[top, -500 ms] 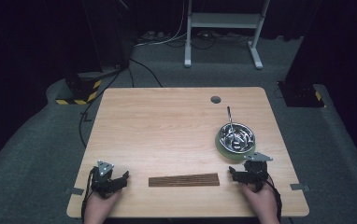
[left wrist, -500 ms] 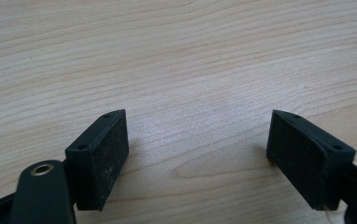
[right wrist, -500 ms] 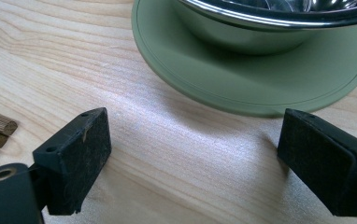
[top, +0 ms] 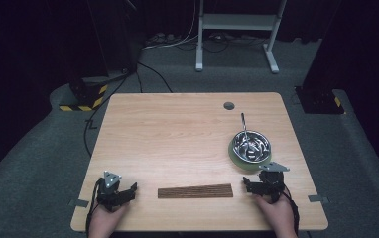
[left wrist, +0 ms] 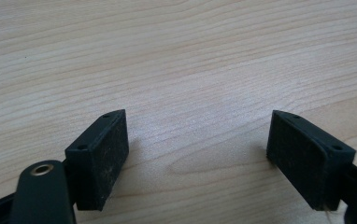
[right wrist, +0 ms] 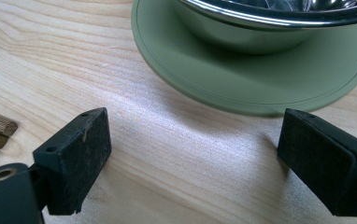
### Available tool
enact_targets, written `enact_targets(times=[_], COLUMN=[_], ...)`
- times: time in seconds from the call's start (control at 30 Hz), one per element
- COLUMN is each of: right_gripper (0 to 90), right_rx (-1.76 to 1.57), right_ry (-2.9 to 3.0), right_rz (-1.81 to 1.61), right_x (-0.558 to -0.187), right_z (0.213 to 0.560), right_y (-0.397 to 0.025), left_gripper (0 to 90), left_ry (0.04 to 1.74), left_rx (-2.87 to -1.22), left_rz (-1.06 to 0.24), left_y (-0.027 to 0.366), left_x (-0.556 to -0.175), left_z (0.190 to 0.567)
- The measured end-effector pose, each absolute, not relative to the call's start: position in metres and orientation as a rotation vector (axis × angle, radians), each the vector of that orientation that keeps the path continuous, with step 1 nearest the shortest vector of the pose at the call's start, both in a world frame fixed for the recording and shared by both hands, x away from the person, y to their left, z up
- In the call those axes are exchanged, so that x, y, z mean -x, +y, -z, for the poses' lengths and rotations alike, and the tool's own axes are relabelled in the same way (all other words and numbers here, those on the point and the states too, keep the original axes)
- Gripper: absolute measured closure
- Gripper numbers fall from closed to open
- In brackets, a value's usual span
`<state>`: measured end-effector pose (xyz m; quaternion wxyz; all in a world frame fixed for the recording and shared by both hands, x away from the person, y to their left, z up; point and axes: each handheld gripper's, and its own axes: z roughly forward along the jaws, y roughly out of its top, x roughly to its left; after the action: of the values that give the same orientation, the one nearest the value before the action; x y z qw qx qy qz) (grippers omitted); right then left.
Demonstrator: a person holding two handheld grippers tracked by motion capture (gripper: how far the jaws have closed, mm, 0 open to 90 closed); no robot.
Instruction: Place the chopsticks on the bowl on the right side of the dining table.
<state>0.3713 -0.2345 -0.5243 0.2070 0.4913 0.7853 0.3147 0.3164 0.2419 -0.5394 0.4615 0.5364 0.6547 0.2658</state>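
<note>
Two hands enter from the bottom edge of the high view — the left gripper [top: 128, 190] at lower left, the right gripper [top: 251, 185] at lower right. Both jaws stand wide apart, seemingly resting low — nothing between them.

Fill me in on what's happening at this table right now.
A person sits at a wooden table with a gripper in each hand, both resting near the front edge. The left gripper is open over bare wood, holding nothing. The right gripper is open too, its jaws pointing at a green plate that carries a metal bowl with utensils in it. A bundle of brown wooden sticks lies flat between the two grippers. Nothing is grasped at this moment.
</note>
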Motion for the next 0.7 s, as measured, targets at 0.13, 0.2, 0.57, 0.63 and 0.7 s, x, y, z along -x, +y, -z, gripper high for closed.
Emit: enact_targets(times=[0.13,0.2,0.57,0.63,0.7], right_gripper=[16.6,34.3,39.6,39.6,40.1], right_rx=[-1.349,-1.32,-1.106,-1.085,-1.049], right_ry=[2.195,2.191,2.235,2.241,2.248], right_rz=[-0.893,-0.918,-0.977,-0.983,-1.002], right_x=[-0.37,-0.364,-0.344,-0.343,-0.341], right_z=[0.524,0.522,0.516,0.516,0.514], right_y=[-0.234,-0.235,-0.215,-0.214,-0.211], left_gripper=[20.7,20.5,17.2,17.1,17.0], left_ry=[1.61,1.61,1.606,1.607,1.606], left_rx=[-1.323,-1.352,-1.323,-1.32,-1.313], left_rz=[-0.656,-0.659,-0.641,-0.64,-0.638], left_y=[0.242,0.244,0.24,0.24,0.24], left_x=[-0.316,-0.316,-0.317,-0.317,-0.318], left_z=[0.539,0.539,0.54,0.54,0.54])
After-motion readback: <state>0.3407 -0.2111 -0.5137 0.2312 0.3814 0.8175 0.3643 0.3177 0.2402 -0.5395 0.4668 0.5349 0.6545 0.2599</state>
